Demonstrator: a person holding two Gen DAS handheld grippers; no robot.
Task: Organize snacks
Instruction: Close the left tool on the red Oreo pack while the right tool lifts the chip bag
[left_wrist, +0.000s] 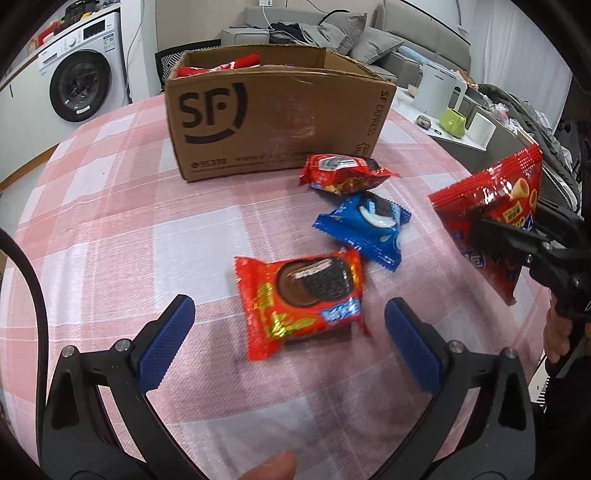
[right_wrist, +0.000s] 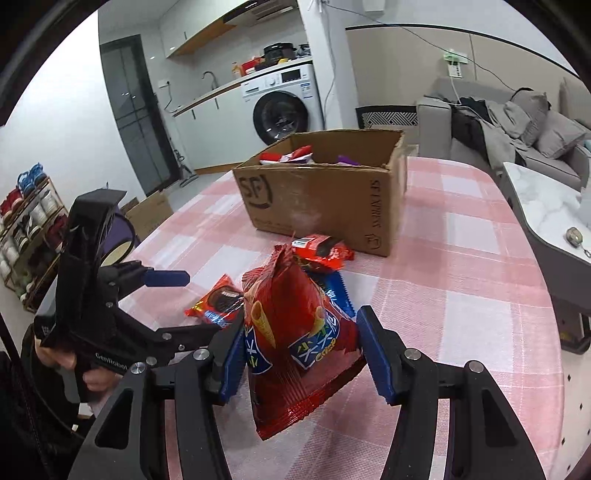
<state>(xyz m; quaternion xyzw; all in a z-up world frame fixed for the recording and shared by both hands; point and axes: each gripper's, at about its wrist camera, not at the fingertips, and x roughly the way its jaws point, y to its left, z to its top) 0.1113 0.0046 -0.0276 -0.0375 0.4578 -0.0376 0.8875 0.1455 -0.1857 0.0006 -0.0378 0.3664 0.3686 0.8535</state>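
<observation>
Your right gripper (right_wrist: 301, 354) lifts the red crisp bag (right_wrist: 295, 332) boxward, jaws seemingly pinching it, while your left gripper (left_wrist: 284, 336) straddles the cookie pack (left_wrist: 301, 299), jaws wide and empty.

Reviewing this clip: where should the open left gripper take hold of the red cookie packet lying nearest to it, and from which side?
Across the puffed middle of the red cookie packet, coming down from above. It lies flat on the tablecloth, apart from the blue packet, already between the open left gripper fingers; its crimped ends are thin and floppy.
</observation>
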